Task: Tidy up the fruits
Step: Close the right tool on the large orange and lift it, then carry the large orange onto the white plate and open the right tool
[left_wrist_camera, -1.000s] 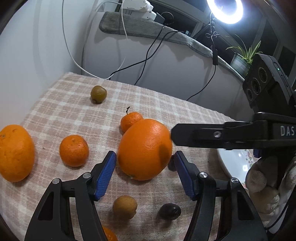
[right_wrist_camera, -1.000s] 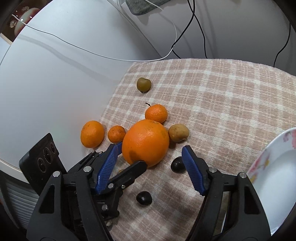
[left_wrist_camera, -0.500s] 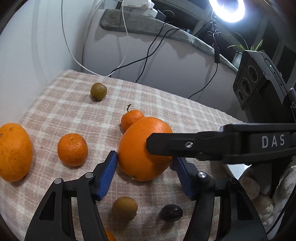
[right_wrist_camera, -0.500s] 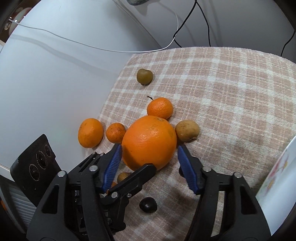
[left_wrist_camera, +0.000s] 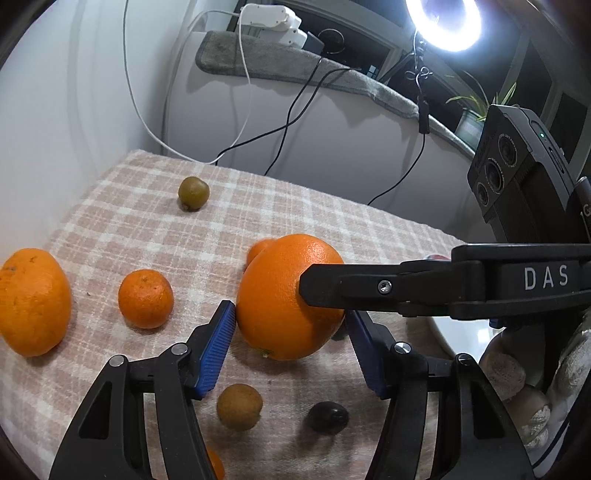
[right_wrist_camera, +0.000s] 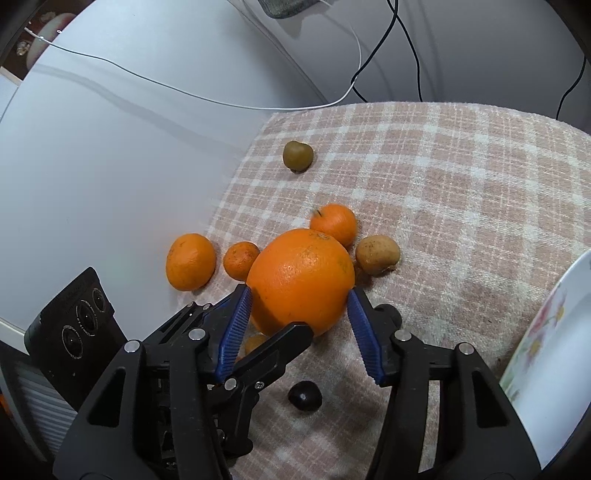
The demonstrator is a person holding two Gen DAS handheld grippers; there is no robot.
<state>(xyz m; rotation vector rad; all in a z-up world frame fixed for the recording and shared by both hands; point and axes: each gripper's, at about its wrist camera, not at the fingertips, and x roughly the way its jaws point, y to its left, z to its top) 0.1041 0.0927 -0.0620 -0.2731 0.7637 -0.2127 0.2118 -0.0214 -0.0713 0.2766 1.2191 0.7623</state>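
The checked cloth [left_wrist_camera: 295, 206] covers the work surface. In the right wrist view its left edge meets bare white tabletop [right_wrist_camera: 110, 147], and its widest open stretch lies toward the far right corner. A white wall panel [left_wrist_camera: 332, 140] stands behind the far edge, with black and white cables trailing down it, a grey mat [left_wrist_camera: 295, 62] lying along its top, and a ring light [left_wrist_camera: 443, 22] lit above. A flowered plate [right_wrist_camera: 546, 350] sits at the right edge of the cloth, well apart from the fruit. The large orange [left_wrist_camera: 273, 302] rests near the middle of the cloth, with both tools set around it. The right gripper [right_wrist_camera: 297, 297] has just been closing, and both blue pads are seen pressed on the orange's flanks. The left gripper [left_wrist_camera: 290, 315] straddles the same fruit with its pads at the sides; whether they press cannot be told. A gloved hand [left_wrist_camera: 517, 376] is seen at the right gripper's handle. A second orange [left_wrist_camera: 33, 301] lies at the cloth's left edge, with a mandarin [left_wrist_camera: 146, 299] between it and the large orange. A stemmed mandarin [right_wrist_camera: 334, 223] sits just behind the large orange and a brown fruit [right_wrist_camera: 376, 254] close beside it. A green-brown fruit [left_wrist_camera: 192, 192] lies alone toward the far edge. A small dark fruit [right_wrist_camera: 304, 395] lies nearest the cameras.
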